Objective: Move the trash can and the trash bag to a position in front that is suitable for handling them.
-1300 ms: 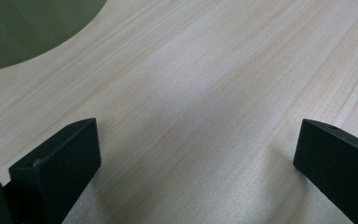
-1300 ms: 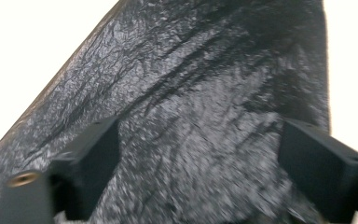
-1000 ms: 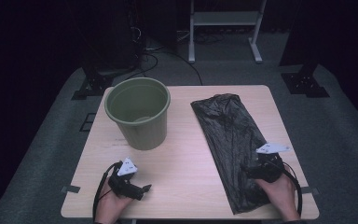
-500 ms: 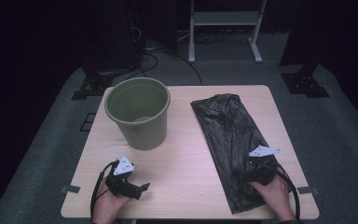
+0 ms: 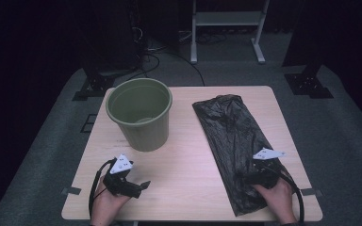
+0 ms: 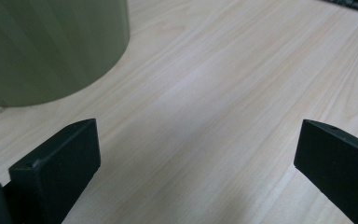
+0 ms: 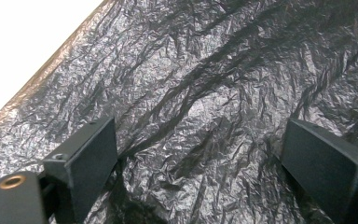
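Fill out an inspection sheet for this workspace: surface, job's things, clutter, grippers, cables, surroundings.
Surface: light wooden table, bare between the things.
Job's things: crumpled black plastic bag lies flat along the table's right side; round olive-green plastic bucket stands upright at the left rear, nothing seen in it.
Clutter: nothing seen on the table.
Grippers: left gripper open over bare wood near the front left edge, touching nothing; right gripper open, low over the bag's near end, its fingers astride wrinkled plastic, not closed on it.
Cables: a black cable loops from the left gripper; another trails from the right.
Surroundings: grey carpet, dark stand bases, white frame legs behind; floor cables there.
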The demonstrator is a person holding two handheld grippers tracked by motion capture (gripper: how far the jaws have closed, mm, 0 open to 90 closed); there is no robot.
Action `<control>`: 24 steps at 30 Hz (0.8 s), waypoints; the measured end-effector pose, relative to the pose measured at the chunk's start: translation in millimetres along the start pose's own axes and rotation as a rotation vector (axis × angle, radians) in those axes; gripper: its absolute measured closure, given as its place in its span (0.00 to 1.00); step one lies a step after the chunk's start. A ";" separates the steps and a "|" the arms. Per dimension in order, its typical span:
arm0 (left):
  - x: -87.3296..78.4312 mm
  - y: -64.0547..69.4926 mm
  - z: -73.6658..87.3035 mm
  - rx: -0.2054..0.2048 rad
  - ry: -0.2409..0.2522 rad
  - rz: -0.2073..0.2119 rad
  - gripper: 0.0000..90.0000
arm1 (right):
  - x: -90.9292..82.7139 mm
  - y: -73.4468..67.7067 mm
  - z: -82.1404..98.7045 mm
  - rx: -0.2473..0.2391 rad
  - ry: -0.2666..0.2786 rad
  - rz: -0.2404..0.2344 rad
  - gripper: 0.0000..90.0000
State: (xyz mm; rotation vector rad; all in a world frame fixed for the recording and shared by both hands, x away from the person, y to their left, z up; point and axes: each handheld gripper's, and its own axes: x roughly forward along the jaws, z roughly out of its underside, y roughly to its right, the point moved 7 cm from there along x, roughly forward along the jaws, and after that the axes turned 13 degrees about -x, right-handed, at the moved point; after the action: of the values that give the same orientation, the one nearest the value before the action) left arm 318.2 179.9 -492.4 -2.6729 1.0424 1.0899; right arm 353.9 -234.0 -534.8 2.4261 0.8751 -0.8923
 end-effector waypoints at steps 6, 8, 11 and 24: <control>-10.0 0.1 -14.6 0.004 0.024 0.000 0.00 | 0.0 -0.1 0.0 0.002 0.000 0.001 0.11; -12.9 -1.0 -18.6 0.001 0.035 -0.003 0.00 | 0.0 -0.1 0.0 0.002 0.000 0.001 0.11; -17.4 -2.5 -24.2 -0.004 0.038 -0.002 0.00 | 0.0 -0.1 0.0 0.002 0.000 0.001 0.11; -37.3 -13.8 -53.8 -0.019 0.052 -0.038 0.00 | 0.0 0.0 0.1 0.001 0.000 0.001 0.11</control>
State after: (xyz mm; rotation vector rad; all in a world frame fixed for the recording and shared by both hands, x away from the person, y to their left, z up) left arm 339.3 195.2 -430.7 -2.7386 0.9892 1.0344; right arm 353.8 -234.1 -534.9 2.4271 0.8737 -0.8923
